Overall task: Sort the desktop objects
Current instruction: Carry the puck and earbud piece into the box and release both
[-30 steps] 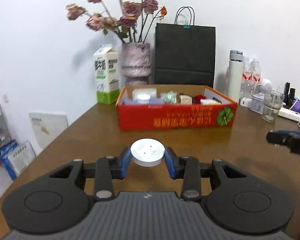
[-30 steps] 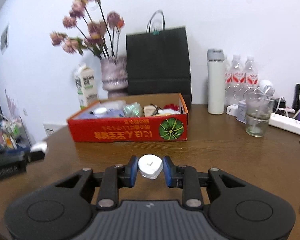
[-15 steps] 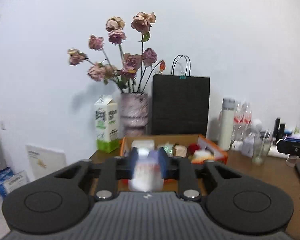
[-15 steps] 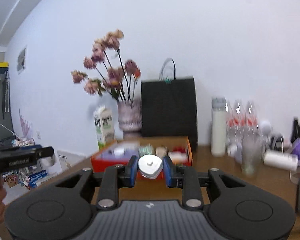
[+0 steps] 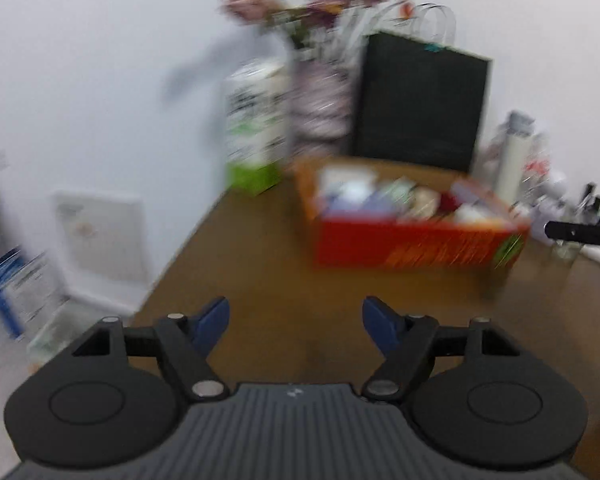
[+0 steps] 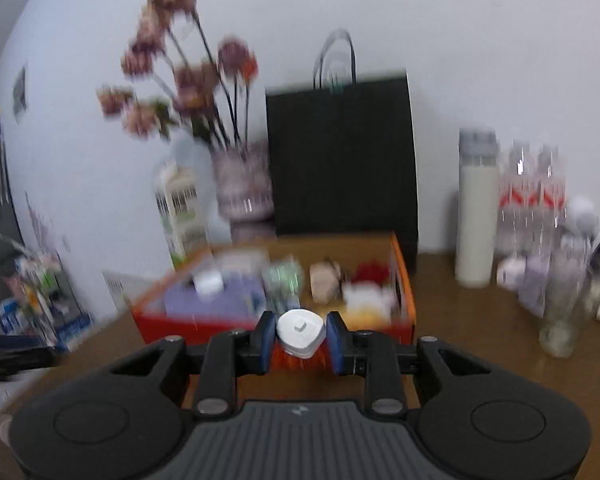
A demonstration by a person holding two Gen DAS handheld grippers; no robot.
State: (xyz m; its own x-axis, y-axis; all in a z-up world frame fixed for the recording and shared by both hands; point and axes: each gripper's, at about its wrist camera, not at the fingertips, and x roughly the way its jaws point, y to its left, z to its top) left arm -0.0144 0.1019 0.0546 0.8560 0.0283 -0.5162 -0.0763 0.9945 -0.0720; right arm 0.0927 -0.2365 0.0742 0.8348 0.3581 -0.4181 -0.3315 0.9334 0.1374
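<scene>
Between the right claw's (image 6: 301, 338) pads, a rounded white plug (image 6: 300, 331).

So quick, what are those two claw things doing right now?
Left gripper: jaws have just been opening and stand wide, nothing between them.
Right gripper: jaws closed on a small white rounded object, held in front of the red box.

box (image 6: 402, 280) on table (image 5: 260, 264) | bag (image 6: 340, 152) behind | carton (image 6: 180, 208) left
</scene>
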